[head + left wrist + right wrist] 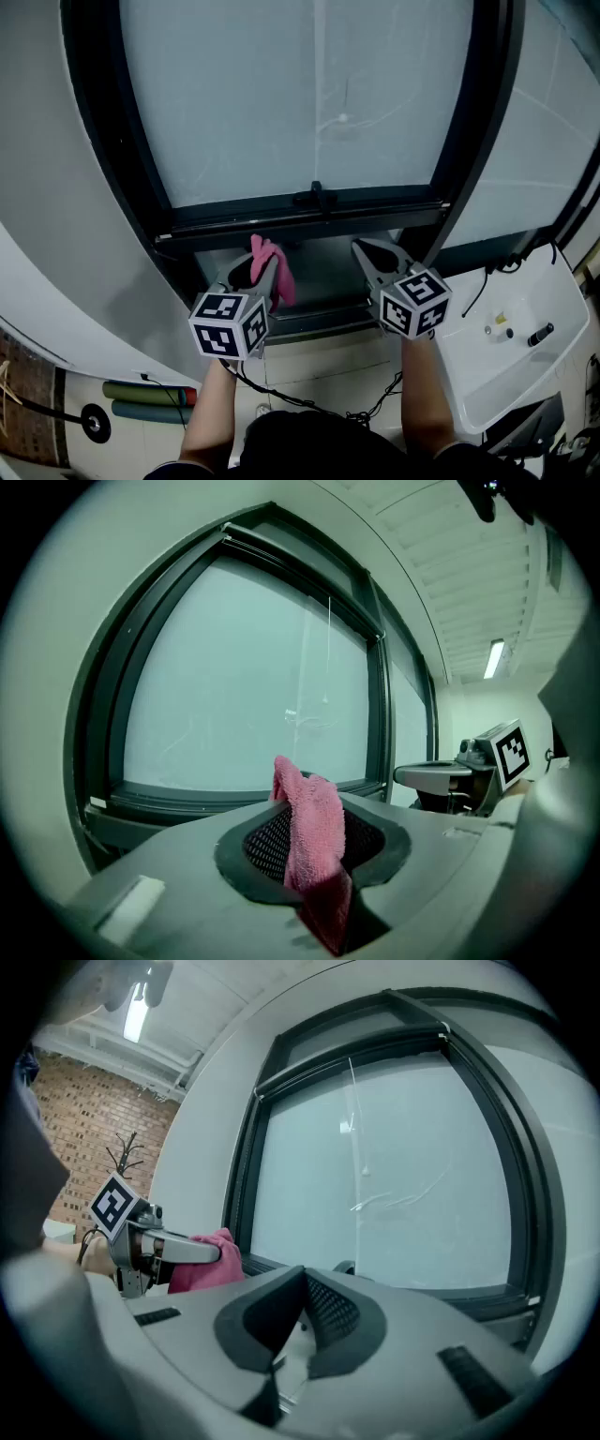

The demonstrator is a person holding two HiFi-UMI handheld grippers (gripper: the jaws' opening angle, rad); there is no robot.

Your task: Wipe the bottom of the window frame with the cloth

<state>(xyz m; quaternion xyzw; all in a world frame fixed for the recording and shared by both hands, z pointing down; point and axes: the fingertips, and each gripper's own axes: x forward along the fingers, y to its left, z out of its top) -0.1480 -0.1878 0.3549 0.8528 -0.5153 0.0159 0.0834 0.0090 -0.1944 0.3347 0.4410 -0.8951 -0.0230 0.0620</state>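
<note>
A pink cloth (275,266) sticks up from my left gripper (265,264), which is shut on it just below the dark bottom window frame (309,214). In the left gripper view the cloth (314,827) hangs between the jaws, with the frame (187,799) a short way ahead. My right gripper (364,249) is held beside the left one at the same height, shut with nothing in it. In the right gripper view its jaws (302,1283) meet at the tips, and the left gripper (159,1246) shows at the left with the cloth (204,1274).
A black window handle (317,197) sits mid-frame above both grippers. A grey sill (323,281) runs under the frame. A white basin-like surface (525,347) with small items stands at the right. Cables (309,403) and rolled mats (150,398) lie on the floor below.
</note>
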